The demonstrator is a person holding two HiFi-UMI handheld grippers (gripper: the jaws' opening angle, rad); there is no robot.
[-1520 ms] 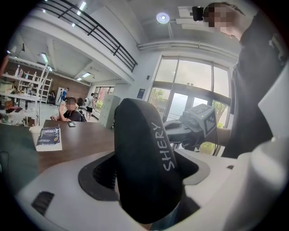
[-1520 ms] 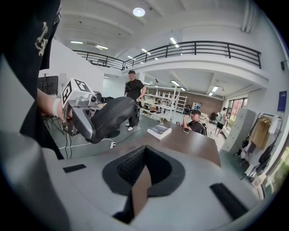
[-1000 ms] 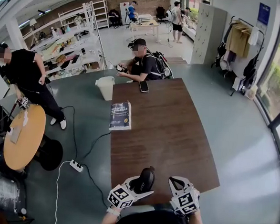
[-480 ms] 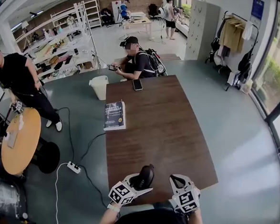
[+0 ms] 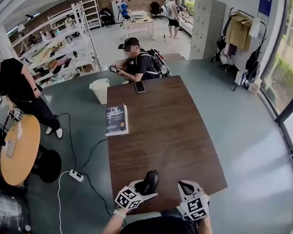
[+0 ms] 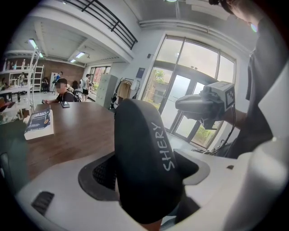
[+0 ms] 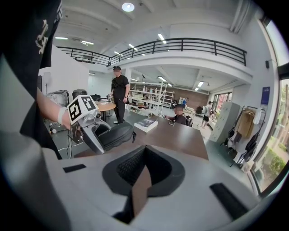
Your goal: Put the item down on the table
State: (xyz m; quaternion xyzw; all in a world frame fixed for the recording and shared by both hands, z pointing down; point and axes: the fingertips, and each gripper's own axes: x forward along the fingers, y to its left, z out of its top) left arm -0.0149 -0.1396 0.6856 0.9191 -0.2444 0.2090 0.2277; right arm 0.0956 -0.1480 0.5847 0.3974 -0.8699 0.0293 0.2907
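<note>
Left gripper [image 5: 144, 190] first: its jaws are pinching a black oval hard-shell case with white lettering [image 6: 145, 162]. They squeeze its flanks, so it stands on edge between them with its nose poking out past the tips. That grip leaves the case's lower edge free to meet the wood. The case hangs over the near edge of the dark brown wooden table [image 5: 171, 133], and I judge it isn't resting there yet.

My right gripper [image 5: 185, 186] sits just beside it on the right, jaws pressed together with nothing between them. It's spare and held aside, leaving the spot ahead open.

Far beyond my tips lie a dark paperback book [image 5: 117, 120] and a black phone [image 5: 139, 86], well apart from the landing spot.

Next, I reckon, I lower the case until the table bears it, then spread the left jaws. On edge it could topple, so tilting it flatter looks wise.
</note>
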